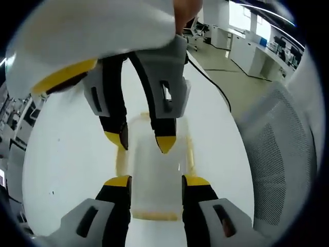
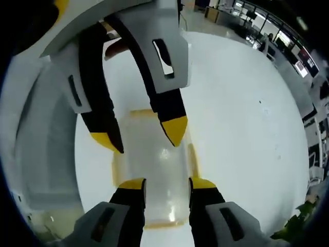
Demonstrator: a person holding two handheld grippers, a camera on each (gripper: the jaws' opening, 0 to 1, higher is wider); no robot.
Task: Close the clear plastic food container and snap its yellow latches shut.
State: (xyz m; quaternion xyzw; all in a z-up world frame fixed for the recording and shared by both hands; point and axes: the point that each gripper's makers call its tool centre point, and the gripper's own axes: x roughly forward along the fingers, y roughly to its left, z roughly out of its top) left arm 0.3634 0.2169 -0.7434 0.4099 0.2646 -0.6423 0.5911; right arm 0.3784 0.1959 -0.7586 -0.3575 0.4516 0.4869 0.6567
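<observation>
A clear plastic food container (image 1: 154, 175) with yellow latches (image 1: 190, 154) is sitting lid-on on a white table (image 1: 72, 154), framed between two opposing grippers. The left gripper (image 1: 157, 181) and right gripper (image 2: 167, 181) are both hovering over it with jaws parted, gripping nothing. A mesh office chair (image 1: 282, 149) is standing beside the table.

Bright, even office light; my table (image 1: 77, 154) glares white, windows (image 1: 247, 15) blown at 1 o'clock; fisheye bends edges.
</observation>
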